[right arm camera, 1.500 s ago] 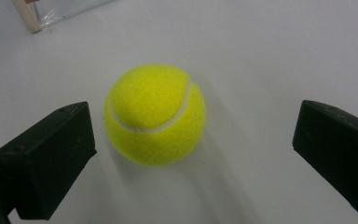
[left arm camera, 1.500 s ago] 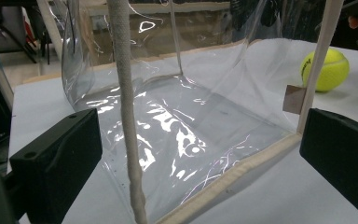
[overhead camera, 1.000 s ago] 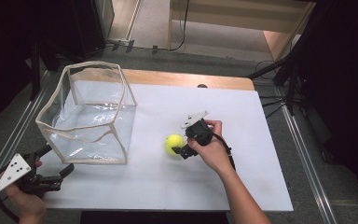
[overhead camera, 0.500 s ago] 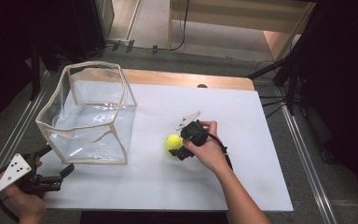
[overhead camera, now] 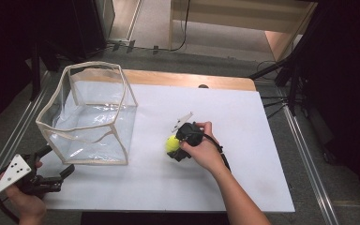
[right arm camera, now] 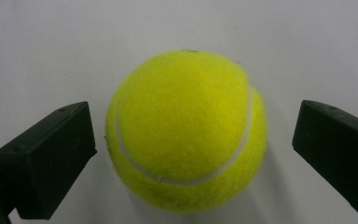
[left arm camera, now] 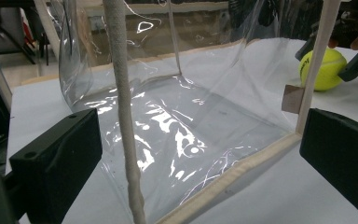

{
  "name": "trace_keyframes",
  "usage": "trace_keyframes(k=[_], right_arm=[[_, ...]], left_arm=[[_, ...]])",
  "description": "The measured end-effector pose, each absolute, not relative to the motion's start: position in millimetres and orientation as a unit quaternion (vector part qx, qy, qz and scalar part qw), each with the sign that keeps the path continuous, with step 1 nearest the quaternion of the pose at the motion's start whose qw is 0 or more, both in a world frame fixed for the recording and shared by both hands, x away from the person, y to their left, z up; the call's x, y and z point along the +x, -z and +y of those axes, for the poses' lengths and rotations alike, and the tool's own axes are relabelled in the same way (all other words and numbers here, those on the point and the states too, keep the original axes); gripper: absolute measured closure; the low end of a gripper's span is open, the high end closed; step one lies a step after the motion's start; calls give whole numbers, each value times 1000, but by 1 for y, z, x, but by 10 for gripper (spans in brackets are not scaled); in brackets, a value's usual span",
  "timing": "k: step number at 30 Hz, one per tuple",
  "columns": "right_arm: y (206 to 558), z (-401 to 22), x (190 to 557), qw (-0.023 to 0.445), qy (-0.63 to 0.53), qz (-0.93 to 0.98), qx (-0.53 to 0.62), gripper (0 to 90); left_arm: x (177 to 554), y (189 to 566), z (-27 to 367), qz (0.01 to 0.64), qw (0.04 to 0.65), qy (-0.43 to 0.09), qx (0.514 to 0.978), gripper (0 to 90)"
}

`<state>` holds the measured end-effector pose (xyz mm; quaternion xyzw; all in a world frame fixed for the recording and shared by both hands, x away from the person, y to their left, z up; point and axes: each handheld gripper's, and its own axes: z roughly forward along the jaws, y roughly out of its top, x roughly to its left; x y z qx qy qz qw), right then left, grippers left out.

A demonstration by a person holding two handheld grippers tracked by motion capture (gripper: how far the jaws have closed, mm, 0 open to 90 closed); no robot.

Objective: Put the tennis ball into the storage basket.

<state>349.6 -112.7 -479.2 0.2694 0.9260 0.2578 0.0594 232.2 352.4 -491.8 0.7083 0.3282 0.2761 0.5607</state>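
A white table (overhead camera: 243, 122) carries a clear plastic box (overhead camera: 90, 112) with cream fabric trim along its edges, standing open-topped toward the table's left side. Taking that box as the landmark: the person's left hand (overhead camera: 26, 201) sits off the box's near left corner, at the table's front edge, holding the left gripper (overhead camera: 58, 161) with its jaws spread wide and nothing between them; in the left gripper view the near bottom edge of the box lies between the two black jaws, apart from both. To the right of the box, near it but not touching, the right hand (overhead camera: 205, 151) holds the right gripper (overhead camera: 172, 145) down over a yellow tennis ball (overhead camera: 171, 143) resting on the table. In the right gripper view the tennis ball (right arm camera: 186, 130) sits between the spread jaws, with a visible gap of white table on each side, so the gripper is released and not yet clasping it.
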Motion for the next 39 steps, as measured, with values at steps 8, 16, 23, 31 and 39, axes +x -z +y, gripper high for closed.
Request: trace_keyframes(k=[8,16,23,31,39], right_arm=[[484,-108,351,56,-237,930,276,47],[488,-105,352,54,-226,933,273,122],[490,-104,353,41,-226,934,273,212],[489,-104,353,34,-225,936,270,238],[487,-104,352,31,-228,936,266,239]], left_arm=[[232,492,352,328,561,-276,708,0],[232,492,352,328,561,-276,708,0],[232,492,352,328,561,-276,709,0],[232,492,352,329,562,-275,707,0],[232,492,352,327,560,-276,709,0]])
